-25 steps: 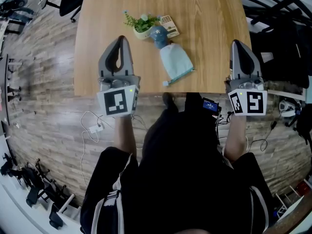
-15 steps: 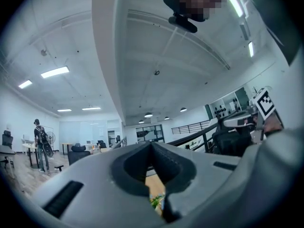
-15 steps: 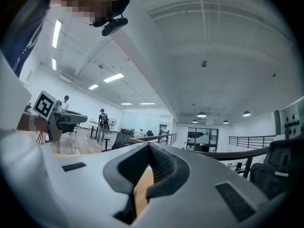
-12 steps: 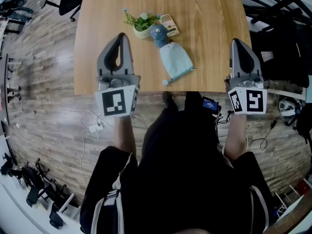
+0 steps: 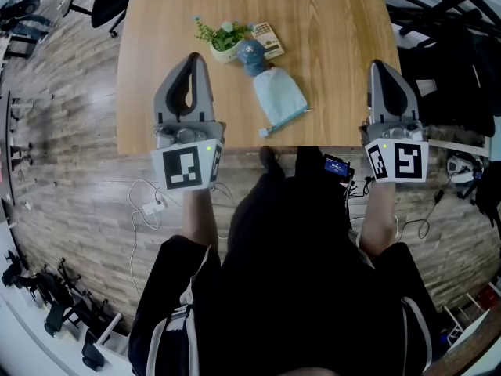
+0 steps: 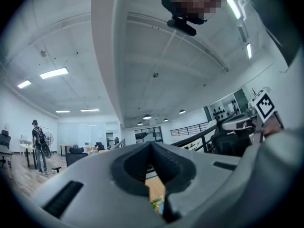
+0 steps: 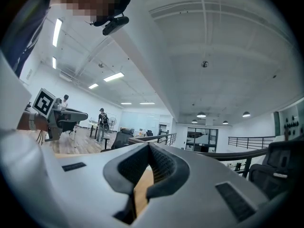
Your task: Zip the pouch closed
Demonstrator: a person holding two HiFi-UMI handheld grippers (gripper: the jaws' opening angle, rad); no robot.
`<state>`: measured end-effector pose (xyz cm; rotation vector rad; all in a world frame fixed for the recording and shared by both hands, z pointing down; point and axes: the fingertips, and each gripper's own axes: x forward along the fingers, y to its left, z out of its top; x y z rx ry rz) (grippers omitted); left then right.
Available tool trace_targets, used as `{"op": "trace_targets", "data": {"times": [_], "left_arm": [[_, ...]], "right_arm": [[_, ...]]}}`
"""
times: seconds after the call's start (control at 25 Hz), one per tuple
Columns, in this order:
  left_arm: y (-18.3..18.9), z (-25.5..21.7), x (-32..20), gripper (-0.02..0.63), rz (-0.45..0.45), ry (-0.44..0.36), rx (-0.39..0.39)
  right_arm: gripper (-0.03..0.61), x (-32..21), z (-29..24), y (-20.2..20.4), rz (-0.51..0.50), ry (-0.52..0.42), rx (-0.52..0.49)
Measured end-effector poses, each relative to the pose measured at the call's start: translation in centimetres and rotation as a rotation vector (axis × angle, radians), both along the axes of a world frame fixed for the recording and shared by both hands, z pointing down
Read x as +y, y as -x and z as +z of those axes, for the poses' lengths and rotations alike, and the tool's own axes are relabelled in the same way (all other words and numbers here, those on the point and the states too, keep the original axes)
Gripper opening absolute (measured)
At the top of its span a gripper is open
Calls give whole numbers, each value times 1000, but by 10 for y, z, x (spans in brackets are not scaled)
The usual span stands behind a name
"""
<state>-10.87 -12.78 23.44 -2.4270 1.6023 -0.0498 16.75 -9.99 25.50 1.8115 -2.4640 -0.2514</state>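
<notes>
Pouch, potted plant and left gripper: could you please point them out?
pouch [image 5: 279,95], head view, light blue body
potted plant [image 5: 226,50], head view, pale pot
left gripper [image 5: 194,59], head view, between its fingertips

Barely anything shifts. The left gripper [image 5: 192,58] edges a shade toward the person's own left, and its marker cube [image 5: 186,168] dips slightly lower. In the head view the table [image 5: 329,37] slides a touch up and to the left, and the pouch [image 5: 280,99] goes the same way by the same small amount, so the view itself seems to tip. The right gripper [image 5: 383,65] rises only a hair
</notes>
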Motion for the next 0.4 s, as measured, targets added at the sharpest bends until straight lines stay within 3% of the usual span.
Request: {"op": "trace_targets", "data": {"times": [0.4], "left_arm": [[0, 0, 1, -2, 3, 7, 10]], "right_arm": [[12, -1, -2, 4, -4, 1, 3]]}}
